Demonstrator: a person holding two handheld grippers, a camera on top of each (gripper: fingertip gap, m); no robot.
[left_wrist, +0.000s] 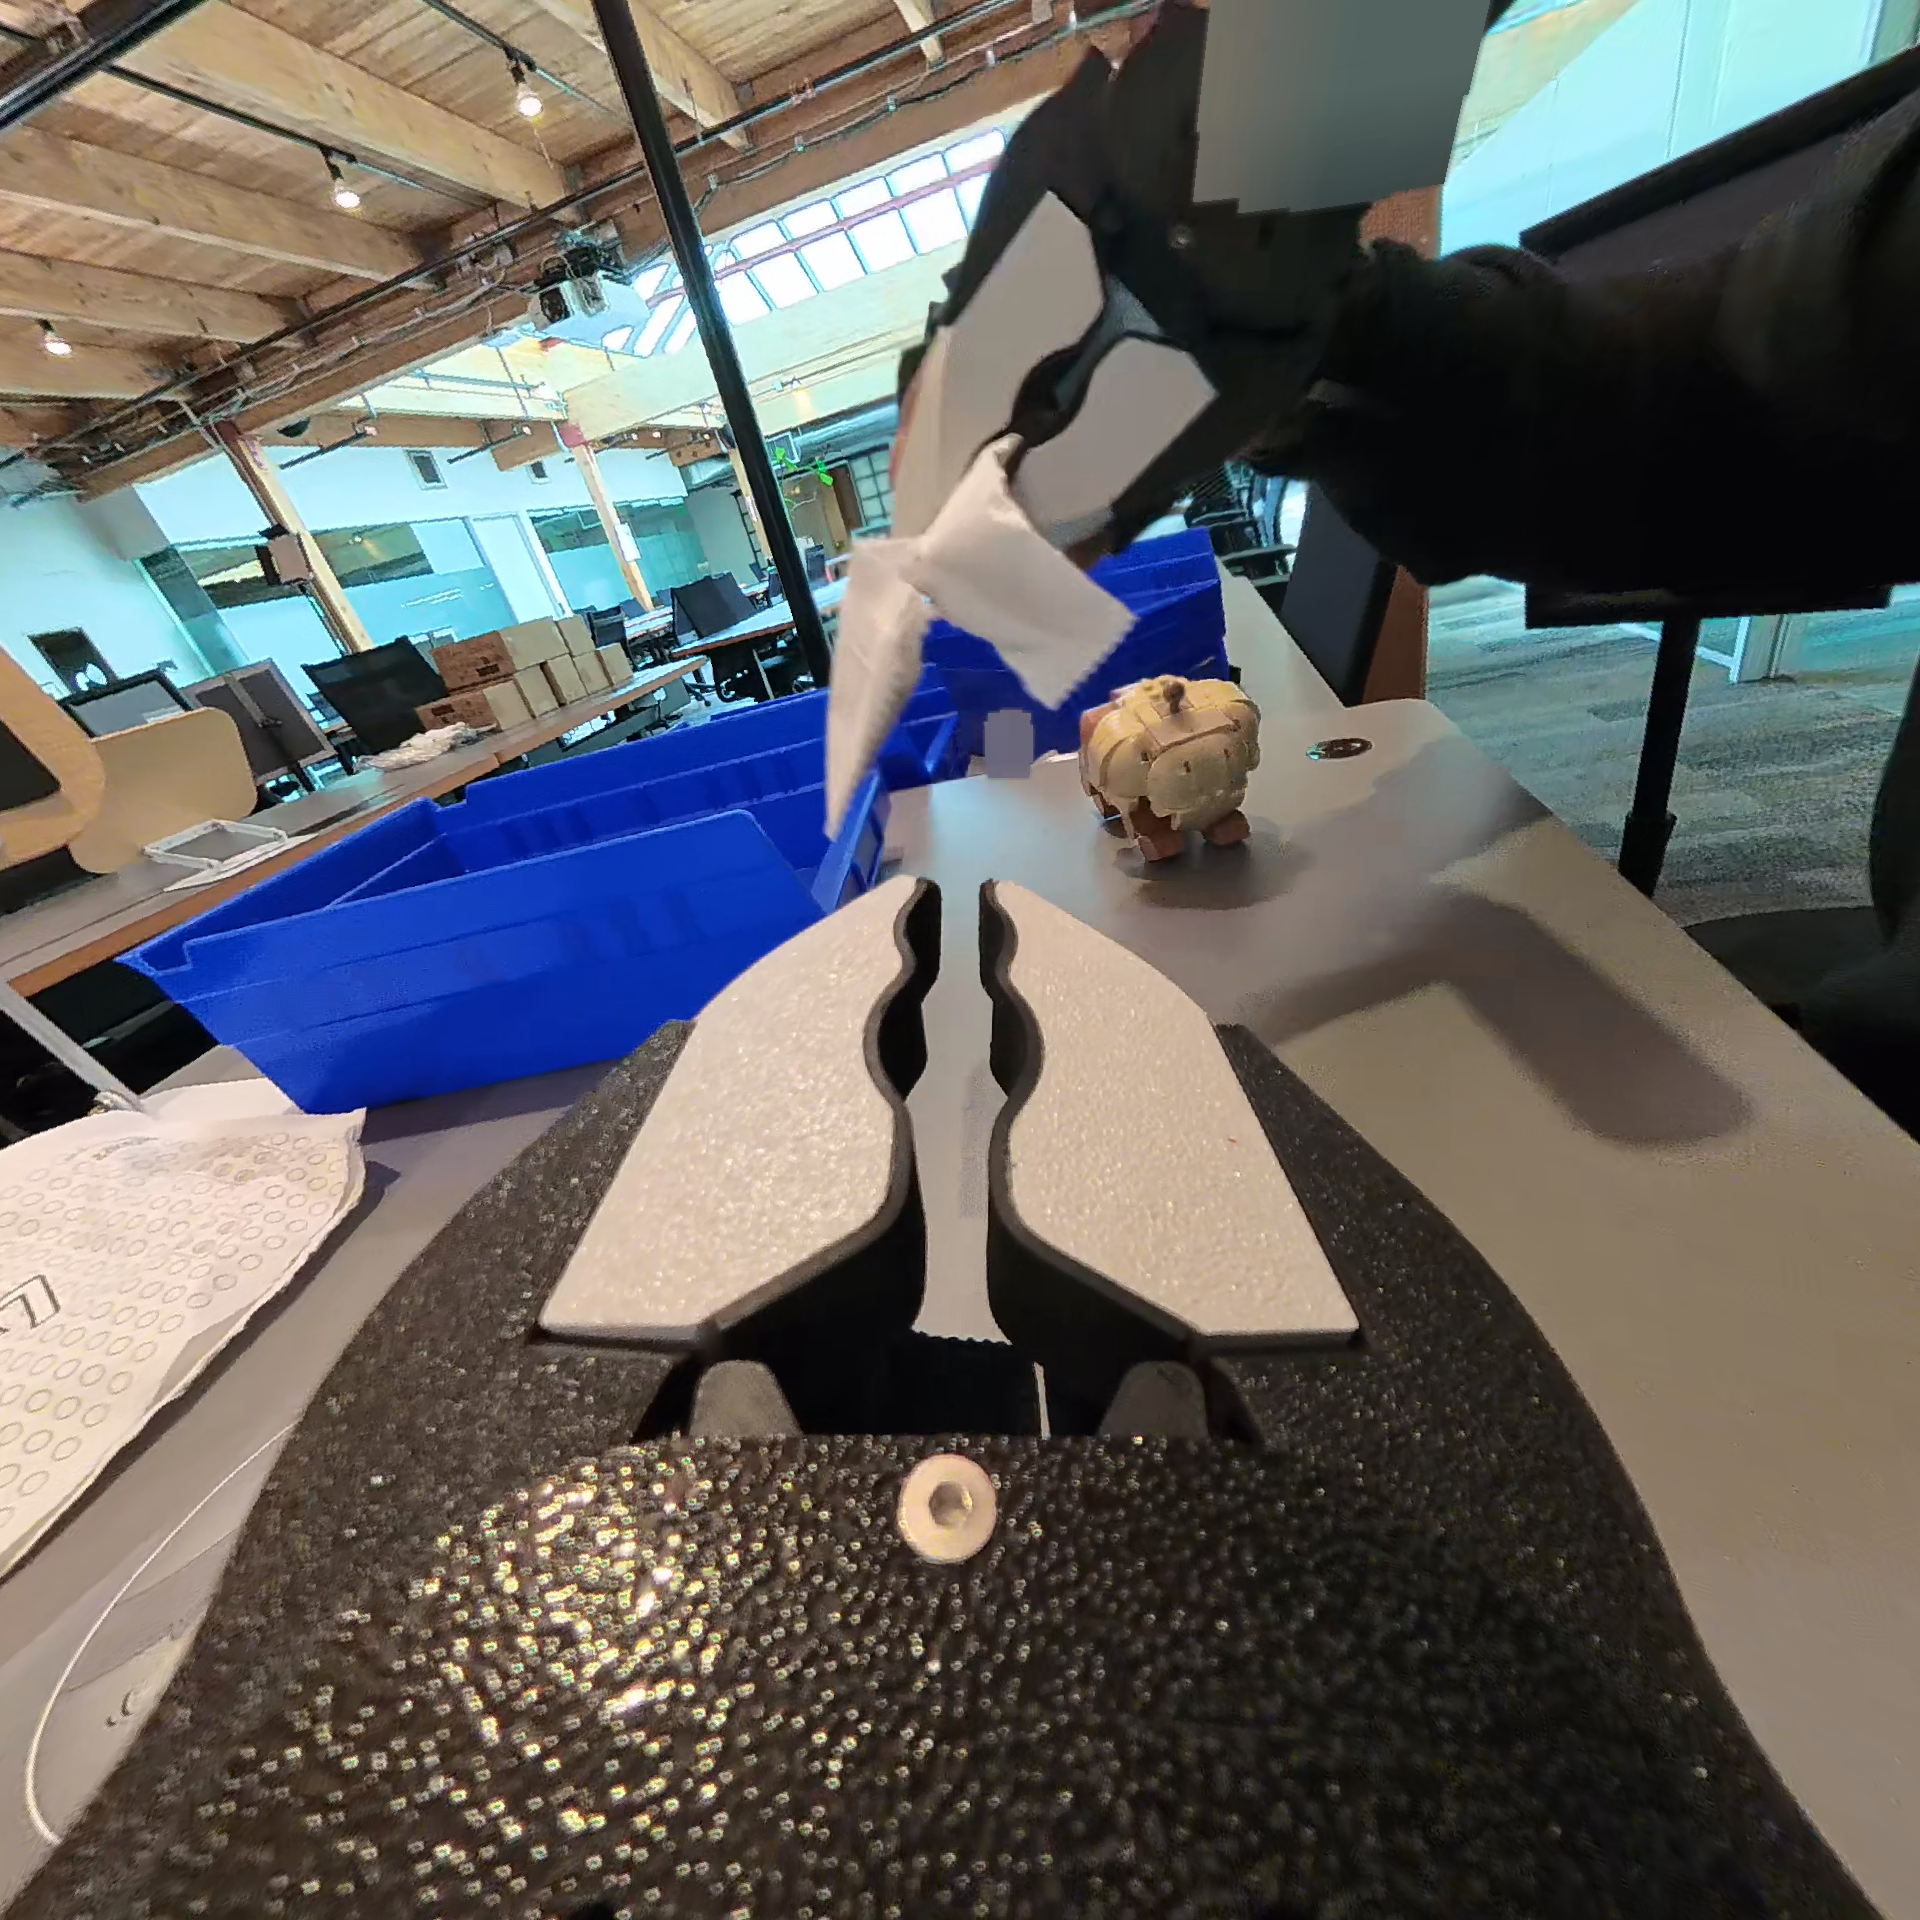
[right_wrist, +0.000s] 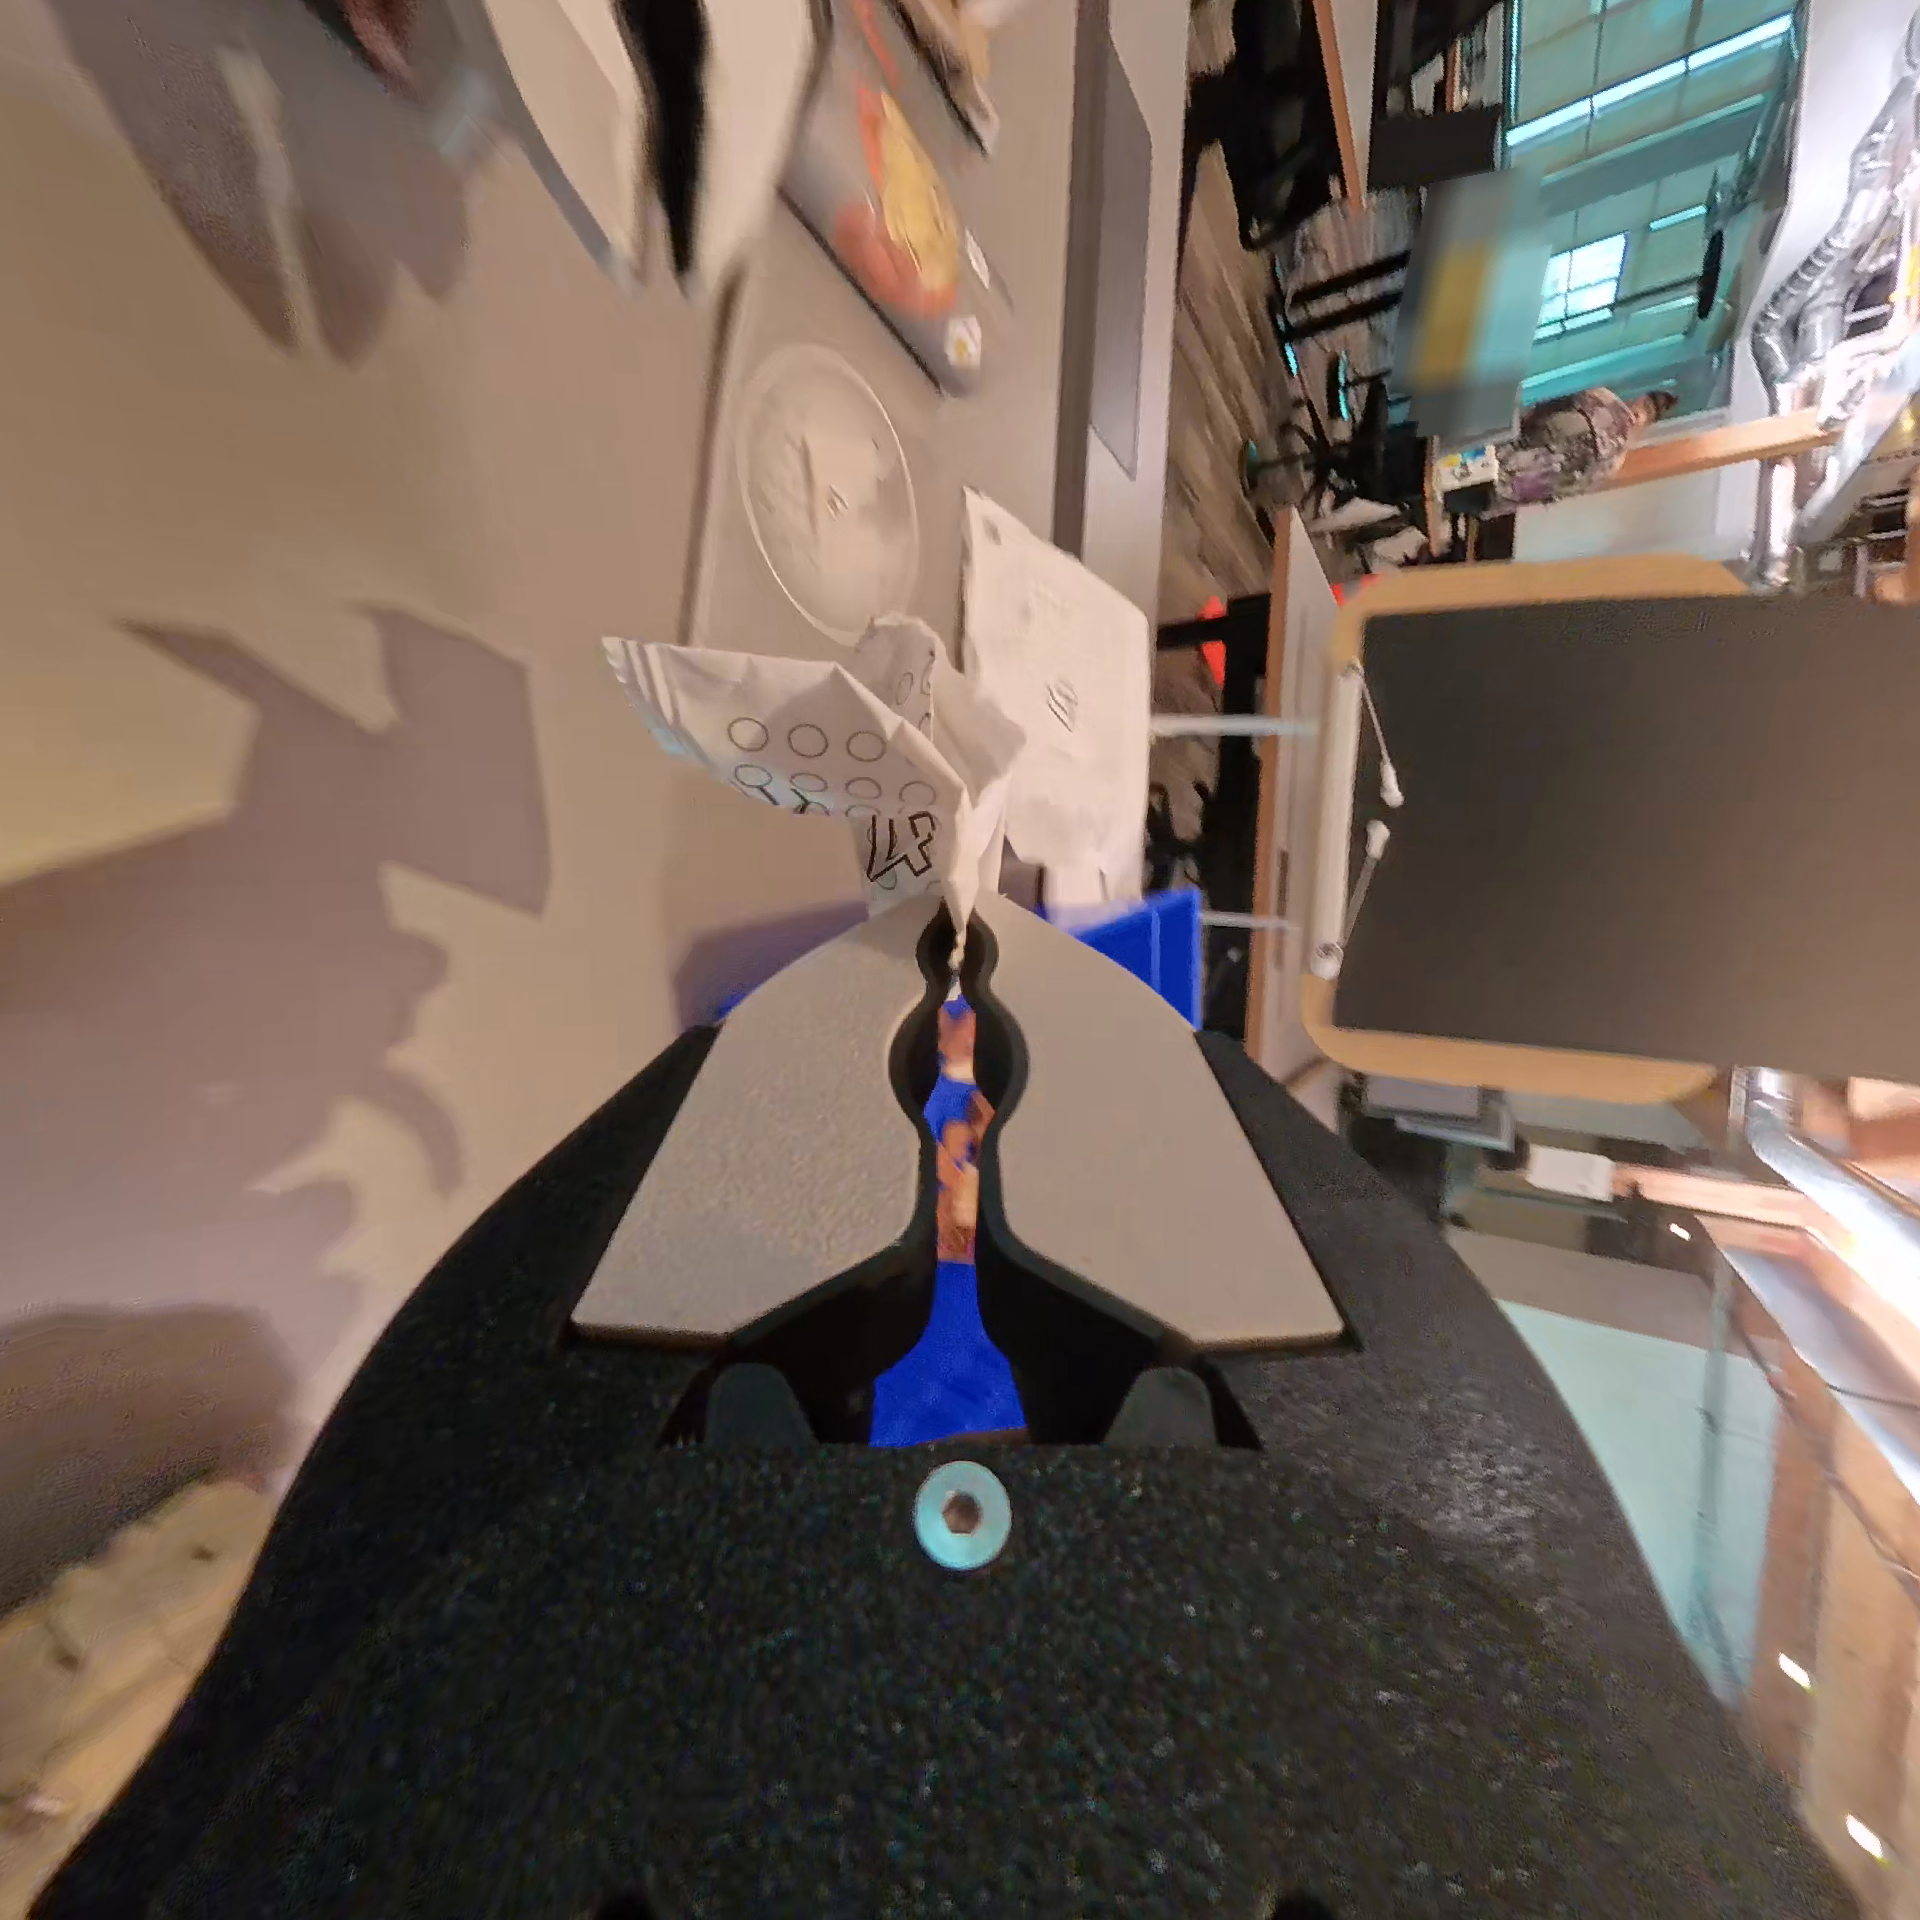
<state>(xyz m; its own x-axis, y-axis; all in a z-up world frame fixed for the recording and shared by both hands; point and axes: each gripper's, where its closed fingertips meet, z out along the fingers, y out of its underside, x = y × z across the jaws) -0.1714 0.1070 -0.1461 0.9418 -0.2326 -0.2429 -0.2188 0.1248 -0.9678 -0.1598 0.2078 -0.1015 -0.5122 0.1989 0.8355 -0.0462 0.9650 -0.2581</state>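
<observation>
Pinching a crumpled white paper wrapper (right_wrist: 831, 758) between closed fingers, the right gripper (right_wrist: 958, 935) holds it aloft above the blue bins (left_wrist: 499, 935). The left gripper (left_wrist: 961, 894) hovers over the grey bench (left_wrist: 1558, 1195), fingers narrowly parted and bare, near a small cream toy (left_wrist: 1169, 764).

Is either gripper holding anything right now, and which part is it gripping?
The right gripper pinches a crumpled white paper bag by a twisted, bunched end at its fingertips. The left gripper holds nothing; its jaws stand slightly apart.
</observation>
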